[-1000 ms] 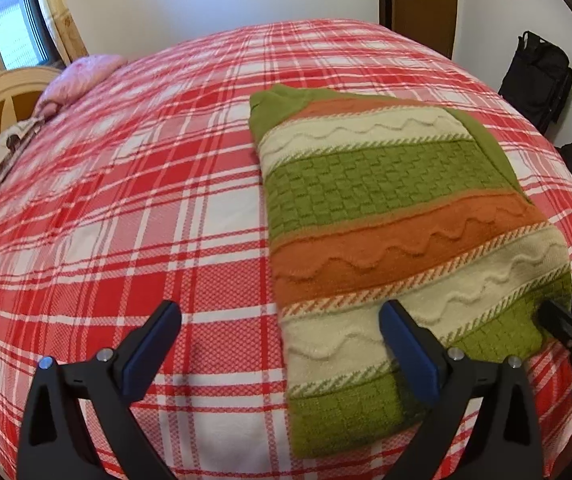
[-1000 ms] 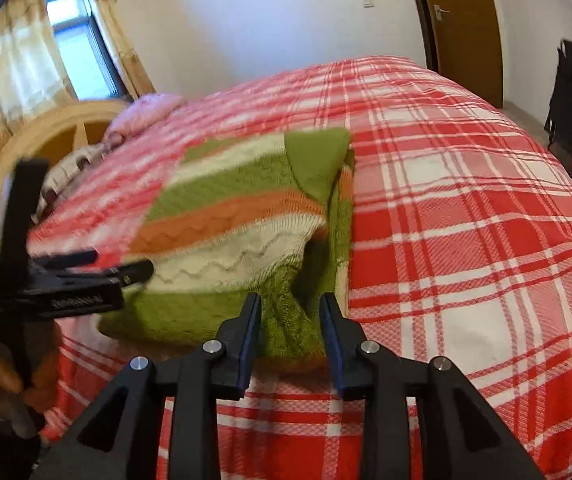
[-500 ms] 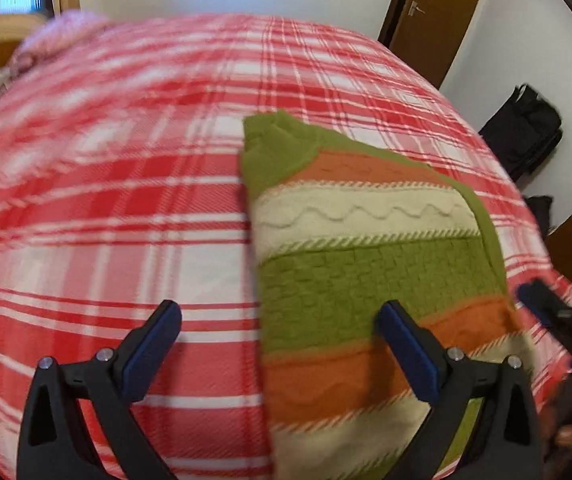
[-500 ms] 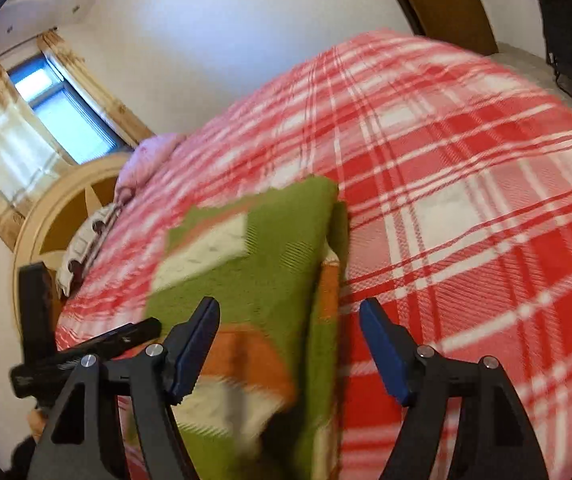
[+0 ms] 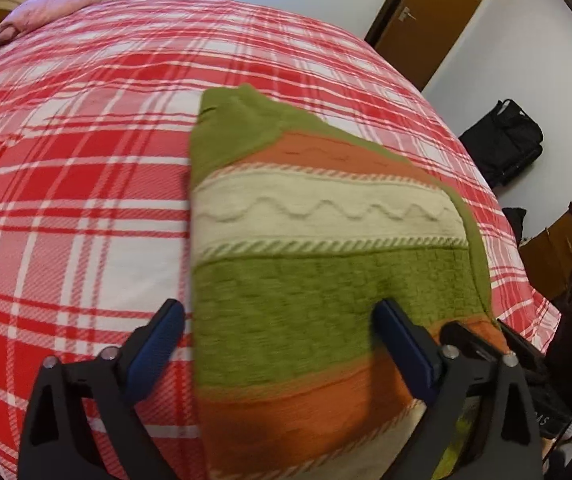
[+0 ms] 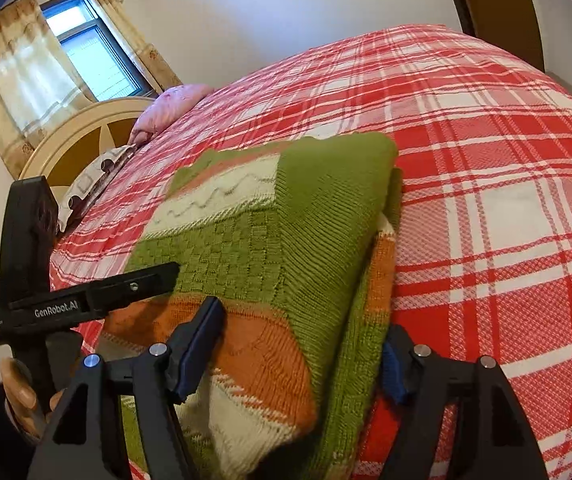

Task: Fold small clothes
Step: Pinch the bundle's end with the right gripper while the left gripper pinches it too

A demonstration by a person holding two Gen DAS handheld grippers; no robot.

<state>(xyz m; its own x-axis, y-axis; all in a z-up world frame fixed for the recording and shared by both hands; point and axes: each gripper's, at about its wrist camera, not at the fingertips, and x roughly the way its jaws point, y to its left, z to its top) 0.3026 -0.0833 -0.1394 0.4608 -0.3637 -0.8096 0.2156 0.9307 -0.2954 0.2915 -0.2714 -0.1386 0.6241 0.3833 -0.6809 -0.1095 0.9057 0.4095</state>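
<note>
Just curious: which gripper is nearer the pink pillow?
Left. The left gripper, fingers just narrowing, straddles the sweater's edge on the pink pillow's side; the right gripper, fingers just opening, straddles the sweater's opposite edge, farther from it.

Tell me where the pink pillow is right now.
Pink pillow lies at the bed's far end beside the headboard, upper left in both wrist views, well beyond the sweater.

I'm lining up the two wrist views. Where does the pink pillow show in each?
Left wrist: pink pillow at the top left, at the bed's far end.
Right wrist: pink pillow left of centre in the upper half, beside the headboard.
Shared landmark: the striped sweater on the plaid bedspread.
</note>
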